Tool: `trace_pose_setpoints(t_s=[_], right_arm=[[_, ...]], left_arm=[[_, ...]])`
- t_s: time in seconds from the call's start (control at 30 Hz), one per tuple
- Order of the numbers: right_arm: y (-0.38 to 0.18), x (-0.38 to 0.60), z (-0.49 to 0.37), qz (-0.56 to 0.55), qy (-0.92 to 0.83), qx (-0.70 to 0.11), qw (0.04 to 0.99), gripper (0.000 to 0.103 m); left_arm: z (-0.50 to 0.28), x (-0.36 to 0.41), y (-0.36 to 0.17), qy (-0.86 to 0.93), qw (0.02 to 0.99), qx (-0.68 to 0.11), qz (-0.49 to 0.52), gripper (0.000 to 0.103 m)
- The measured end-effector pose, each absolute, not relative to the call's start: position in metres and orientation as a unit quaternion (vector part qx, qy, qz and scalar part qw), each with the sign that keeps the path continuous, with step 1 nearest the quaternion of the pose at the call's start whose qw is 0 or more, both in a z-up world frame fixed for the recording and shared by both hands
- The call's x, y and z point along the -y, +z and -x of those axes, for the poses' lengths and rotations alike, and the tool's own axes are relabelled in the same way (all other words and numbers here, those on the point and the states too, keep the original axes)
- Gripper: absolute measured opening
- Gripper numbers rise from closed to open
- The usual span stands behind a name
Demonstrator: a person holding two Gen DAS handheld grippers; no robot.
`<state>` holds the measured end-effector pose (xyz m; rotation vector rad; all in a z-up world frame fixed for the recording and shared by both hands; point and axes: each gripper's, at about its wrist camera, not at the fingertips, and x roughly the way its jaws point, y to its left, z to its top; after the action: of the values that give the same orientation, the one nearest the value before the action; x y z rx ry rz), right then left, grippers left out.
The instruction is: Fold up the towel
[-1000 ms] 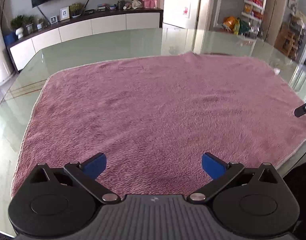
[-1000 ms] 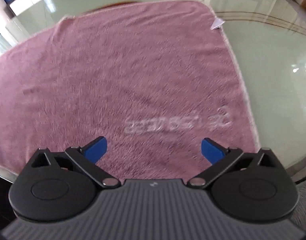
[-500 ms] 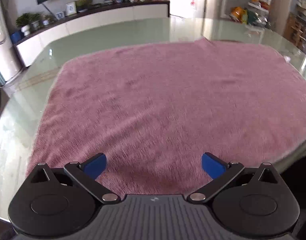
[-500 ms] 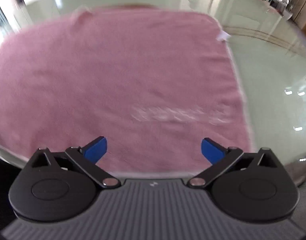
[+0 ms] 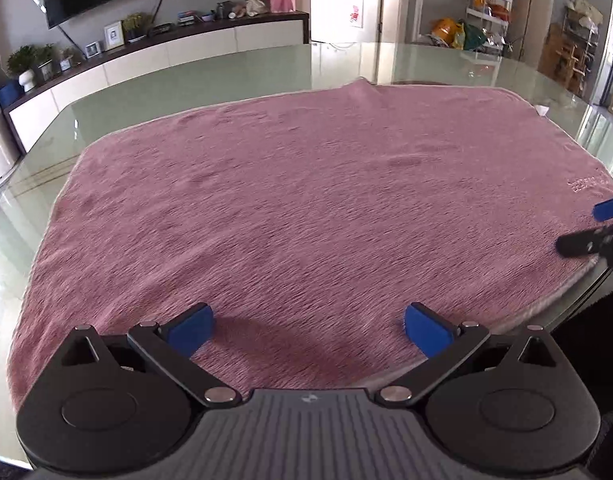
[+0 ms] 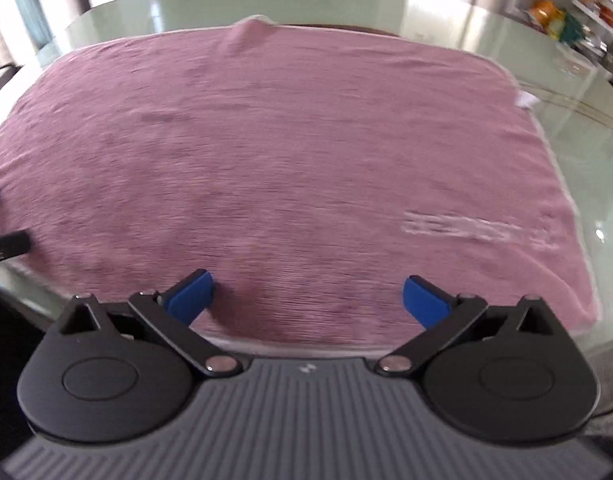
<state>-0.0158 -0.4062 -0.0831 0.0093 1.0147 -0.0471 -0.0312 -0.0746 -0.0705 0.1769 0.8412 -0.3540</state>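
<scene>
- glass table [image 5: 226, 76] carries the pink towel [image 5: 306, 200] spread flat, unfolded.
- left gripper [image 5: 308, 330] and right gripper [image 6: 308, 298] both gape wide, empty — best pinch the near hem evenly.

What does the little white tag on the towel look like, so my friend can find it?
Find the glass table, then the pink towel spread flat on it. At the towel's far right corner a small white tag sticks out onto the glass, the only white bit there.
</scene>
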Motion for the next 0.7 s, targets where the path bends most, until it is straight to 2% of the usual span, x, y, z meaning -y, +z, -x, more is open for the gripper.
trace_pose_setpoints(t_s=[0.33, 0.53, 0.7], right_arm=[[-0.074, 0.479, 0.008, -0.036, -0.118, -0.531, 0.838, 0.103], [-0.053, 0.483, 0.002, -0.130, -0.066, -0.478, 0.866, 0.103], [-0.076, 0.441, -0.020, -0.036, -0.061, -0.490, 0.869, 0.103]], left_arm=[[0.036, 0.028, -0.065, -0.115, 0.896, -0.425, -0.066, 0.102], [0.022, -0.013, -0.043, -0.098, 0.917, -0.387, -0.003, 0.102], [-0.021, -0.031, -0.061, -0.096, 0.897, -0.429, 0.048, 0.102]])
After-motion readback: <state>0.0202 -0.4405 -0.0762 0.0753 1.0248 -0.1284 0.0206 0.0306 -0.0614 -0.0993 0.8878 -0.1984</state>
